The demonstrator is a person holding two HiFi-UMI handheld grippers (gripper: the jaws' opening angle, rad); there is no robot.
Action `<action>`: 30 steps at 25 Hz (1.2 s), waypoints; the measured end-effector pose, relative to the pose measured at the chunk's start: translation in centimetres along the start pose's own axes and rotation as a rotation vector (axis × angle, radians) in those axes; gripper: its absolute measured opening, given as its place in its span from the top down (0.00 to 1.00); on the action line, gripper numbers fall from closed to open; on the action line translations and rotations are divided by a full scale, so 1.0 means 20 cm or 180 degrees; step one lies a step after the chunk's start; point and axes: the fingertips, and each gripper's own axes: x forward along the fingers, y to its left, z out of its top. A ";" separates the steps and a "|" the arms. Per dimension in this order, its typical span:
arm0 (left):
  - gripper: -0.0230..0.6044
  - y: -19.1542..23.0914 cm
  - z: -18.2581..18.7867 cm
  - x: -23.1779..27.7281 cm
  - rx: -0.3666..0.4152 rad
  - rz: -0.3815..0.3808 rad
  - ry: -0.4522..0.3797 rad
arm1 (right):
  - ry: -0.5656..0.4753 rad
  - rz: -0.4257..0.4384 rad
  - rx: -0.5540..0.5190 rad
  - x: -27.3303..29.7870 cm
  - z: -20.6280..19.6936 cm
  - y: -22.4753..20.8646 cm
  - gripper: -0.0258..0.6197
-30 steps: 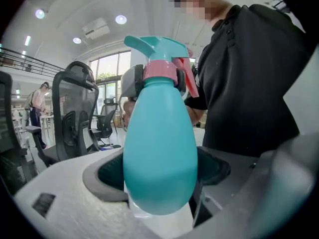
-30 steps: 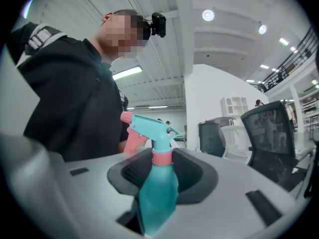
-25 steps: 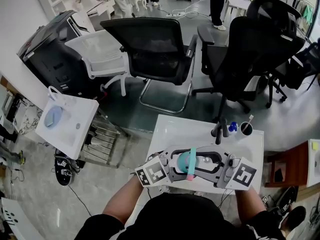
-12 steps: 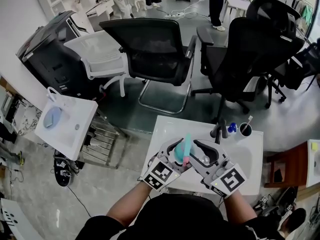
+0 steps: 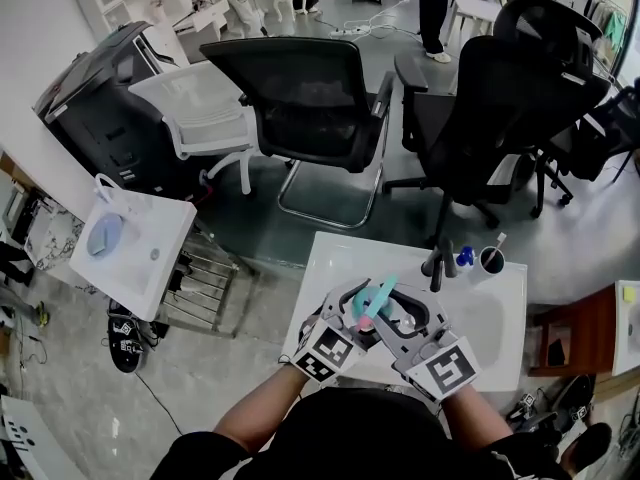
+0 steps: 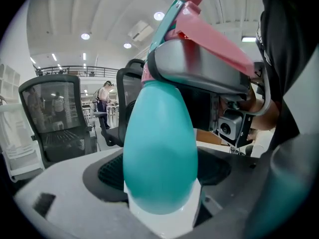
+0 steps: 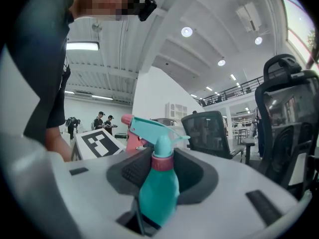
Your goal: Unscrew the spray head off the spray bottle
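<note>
Surface (image 5: 490, 298): white; your bottle (image 5: 362, 311) hangs tilted over its near edge.
Left claw (image 5: 352, 306): clamped on the body.
Right claw (image 5: 385, 313): jaws just been closing, pinching the head (image 7: 152, 128), which lies up-axis from your left.

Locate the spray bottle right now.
Head view, bottom centre: the spray bottle is held above the white table, its teal body clamped in the left gripper, its neck between the jaws of the right gripper, which have just been closing on it.

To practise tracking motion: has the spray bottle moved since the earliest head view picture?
Yes. The spray bottle has turned: its spray head, earlier toward the person, now points toward the black cup.
</note>
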 end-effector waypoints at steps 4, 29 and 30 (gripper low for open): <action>0.31 -0.02 0.02 -0.01 0.0046 -0.0141 -0.0019 | 0.0072 0.0180 0.0125 0.01 0.03 0.04 0.74; 0.31 -0.07 -0.08 -0.02 0.0624 -0.0646 0.0126 | -0.0147 0.1272 -0.0092 -0.17 0.17 0.10 0.74; 0.31 -0.04 -0.10 -0.01 0.0636 -0.0552 0.0172 | -0.0179 0.1220 -0.0081 -0.17 0.18 0.08 0.74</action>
